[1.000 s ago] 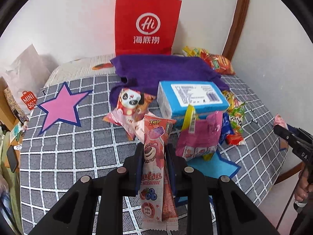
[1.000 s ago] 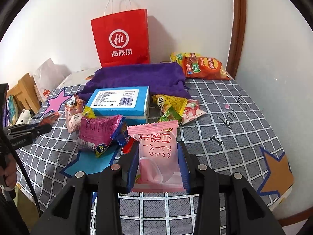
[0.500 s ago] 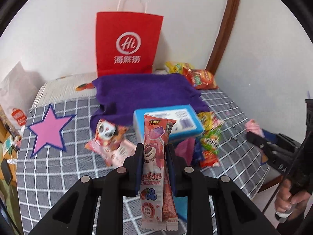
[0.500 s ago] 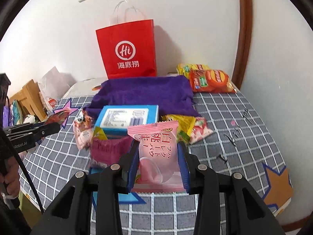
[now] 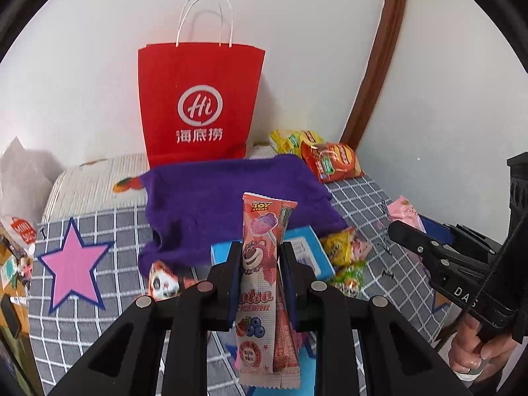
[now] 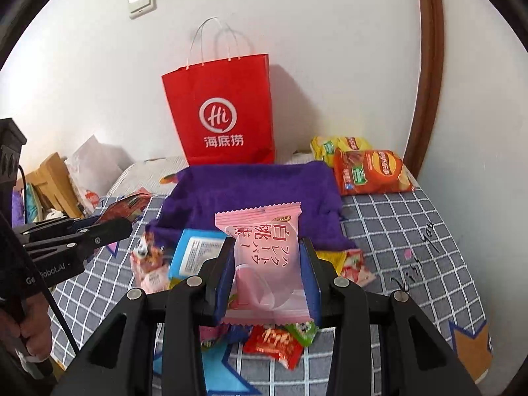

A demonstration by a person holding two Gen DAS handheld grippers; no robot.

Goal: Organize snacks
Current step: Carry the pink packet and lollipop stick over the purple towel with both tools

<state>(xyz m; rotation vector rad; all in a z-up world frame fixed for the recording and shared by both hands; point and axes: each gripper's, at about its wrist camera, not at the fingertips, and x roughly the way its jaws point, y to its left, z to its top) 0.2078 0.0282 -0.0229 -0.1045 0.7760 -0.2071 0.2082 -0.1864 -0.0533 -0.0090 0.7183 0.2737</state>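
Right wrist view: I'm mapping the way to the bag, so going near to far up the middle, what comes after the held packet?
Pink packet in the right gripper → purple towel → red paper bag against the white wall.

One red paper bag (image 5: 198, 105), one purple cloth (image 5: 231, 198) and one blue box (image 6: 194, 252) are showing. Two chip bags (image 6: 369, 171) are lying by the wall, and perhaps eight small snack packets (image 6: 274, 346), though the overlapping heap is hiding some.
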